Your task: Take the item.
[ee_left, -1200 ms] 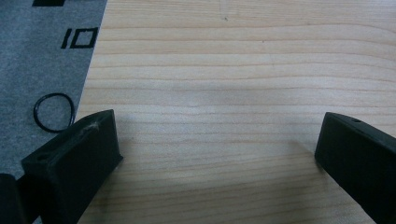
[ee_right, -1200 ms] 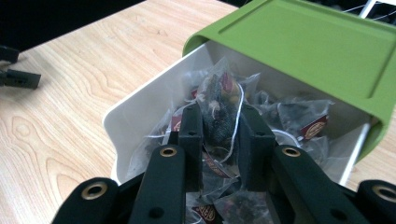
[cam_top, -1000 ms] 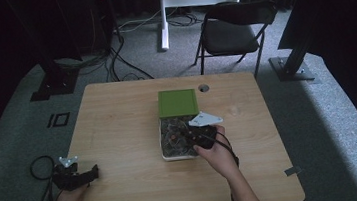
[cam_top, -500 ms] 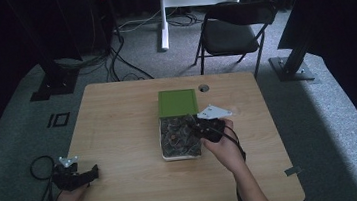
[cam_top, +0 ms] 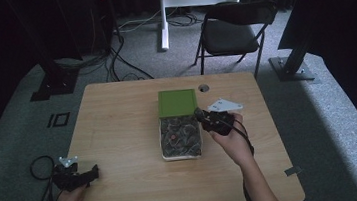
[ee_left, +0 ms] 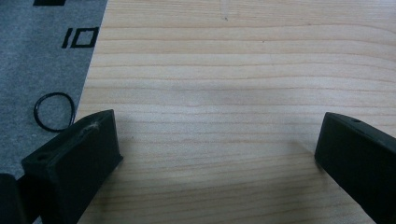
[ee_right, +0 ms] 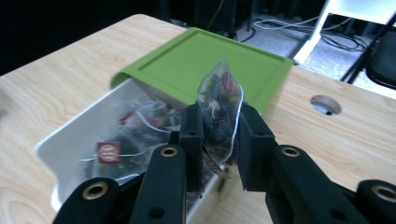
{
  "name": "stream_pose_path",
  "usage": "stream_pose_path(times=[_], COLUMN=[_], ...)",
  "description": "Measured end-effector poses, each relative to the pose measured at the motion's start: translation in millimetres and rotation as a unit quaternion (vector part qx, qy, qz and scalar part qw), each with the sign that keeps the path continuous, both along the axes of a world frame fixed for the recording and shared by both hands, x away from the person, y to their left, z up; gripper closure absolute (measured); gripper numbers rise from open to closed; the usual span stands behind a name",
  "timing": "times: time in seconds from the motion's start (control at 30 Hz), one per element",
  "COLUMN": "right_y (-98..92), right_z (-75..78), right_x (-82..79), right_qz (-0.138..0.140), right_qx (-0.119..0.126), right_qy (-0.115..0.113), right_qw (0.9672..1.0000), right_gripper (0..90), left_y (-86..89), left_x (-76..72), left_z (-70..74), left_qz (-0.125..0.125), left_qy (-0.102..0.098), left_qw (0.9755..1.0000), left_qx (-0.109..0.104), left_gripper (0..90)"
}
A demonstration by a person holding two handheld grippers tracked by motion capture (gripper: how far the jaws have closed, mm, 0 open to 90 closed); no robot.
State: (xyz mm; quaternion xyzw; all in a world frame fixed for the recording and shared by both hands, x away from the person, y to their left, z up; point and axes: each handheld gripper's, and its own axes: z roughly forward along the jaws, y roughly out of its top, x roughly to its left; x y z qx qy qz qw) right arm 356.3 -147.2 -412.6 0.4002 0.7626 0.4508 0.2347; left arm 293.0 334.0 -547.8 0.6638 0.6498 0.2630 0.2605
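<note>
At the bench's [cam_top: 118, 117] left corner, the left gripper [ee_left: 219, 154] holds its fingers wide apart over bare wood. The right gripper [ee_right: 219, 133] pinches a tea bag [ee_right: 218, 105] above the white box [ee_right: 70, 140]; its green lid [ee_right: 210, 60] is slid back.

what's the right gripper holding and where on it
The right gripper pinches a tea bag by its lower half; the top sticks up above the jaws.

dim room, soft overhead light, blurred edges.
</note>
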Motion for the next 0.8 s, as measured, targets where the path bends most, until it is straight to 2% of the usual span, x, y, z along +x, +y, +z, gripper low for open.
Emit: stream_pose_path(times=[0.3, 0.73, 0.8], right_y=[-20.1, -52.2, -57.3], right_z=[-0.9, -1.8, -1.9], right_x=[12.8, 34.5, 36.6], right_qz=[-0.028, -0.072, -0.078], right_qx=[0.006, 0.013, 0.012], right_qy=[-0.001, 0.010, 0.003], right_qw=[0.9996, 0.9973, 0.9969], right_gripper=[75.1, 75.1, 75.1], left_y=[-0.4, -0.5, -0.5], left_x=[-0.3, -0.6, -0.6], left_z=[-0.1, -0.1, -0.1], left_qz=[0.002, 0.003, 0.003], left_qy=[-0.001, -0.001, 0.000], left_qw=[1.0000, 1.0000, 1.0000], left_qx=[-0.001, 0.000, 0.000], left_gripper=[0.3, 0.3, 0.3])
